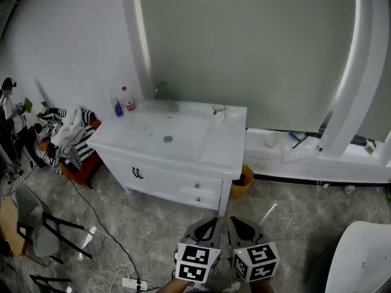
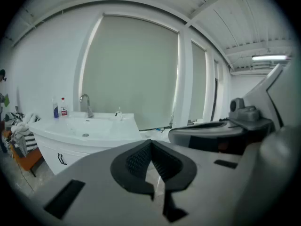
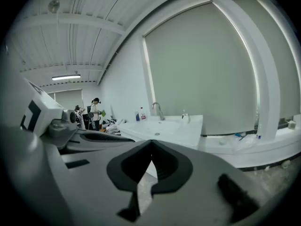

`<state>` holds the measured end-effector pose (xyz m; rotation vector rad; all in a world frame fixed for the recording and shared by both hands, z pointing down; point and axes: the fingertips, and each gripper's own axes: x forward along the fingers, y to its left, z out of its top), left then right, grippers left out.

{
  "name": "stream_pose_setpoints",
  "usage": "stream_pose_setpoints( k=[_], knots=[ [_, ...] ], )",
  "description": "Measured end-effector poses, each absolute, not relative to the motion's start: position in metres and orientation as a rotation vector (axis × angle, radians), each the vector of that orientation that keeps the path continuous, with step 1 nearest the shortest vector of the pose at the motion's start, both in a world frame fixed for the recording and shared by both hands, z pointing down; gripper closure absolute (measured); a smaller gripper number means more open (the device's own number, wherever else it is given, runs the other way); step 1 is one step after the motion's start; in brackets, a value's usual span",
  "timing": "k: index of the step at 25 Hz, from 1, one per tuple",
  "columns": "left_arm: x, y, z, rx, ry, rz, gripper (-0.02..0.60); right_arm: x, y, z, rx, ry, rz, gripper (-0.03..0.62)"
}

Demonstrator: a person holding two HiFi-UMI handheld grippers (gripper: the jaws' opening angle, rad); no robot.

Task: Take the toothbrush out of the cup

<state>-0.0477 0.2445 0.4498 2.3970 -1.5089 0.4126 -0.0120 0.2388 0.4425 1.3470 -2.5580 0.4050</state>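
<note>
Standing cup (image 1: 219, 110) well beyond right tool (image 1: 235, 220).

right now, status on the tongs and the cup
Left tongs shut, empty; right tongs shut, empty. Cup on vanity, back right corner, well ahead, untouched. Toothbrush too small to see. Only bare floor between.

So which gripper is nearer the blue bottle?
Left. The left gripper is far in front and right of the blue bottle; the right gripper sits further right.

Glossy white basin (image 1: 183, 130), probably ceramic
</note>
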Motion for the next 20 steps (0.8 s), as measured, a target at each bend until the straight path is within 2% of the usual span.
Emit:
stream_pose_setpoints(
  k=[20],
  knots=[
    [-0.1, 0.239, 0.451, 2.442, -1.454, 0.372, 0.572, -0.07, 0.24, 0.452, 1.36, -2.513, 0.381, 0.583]
  ],
)
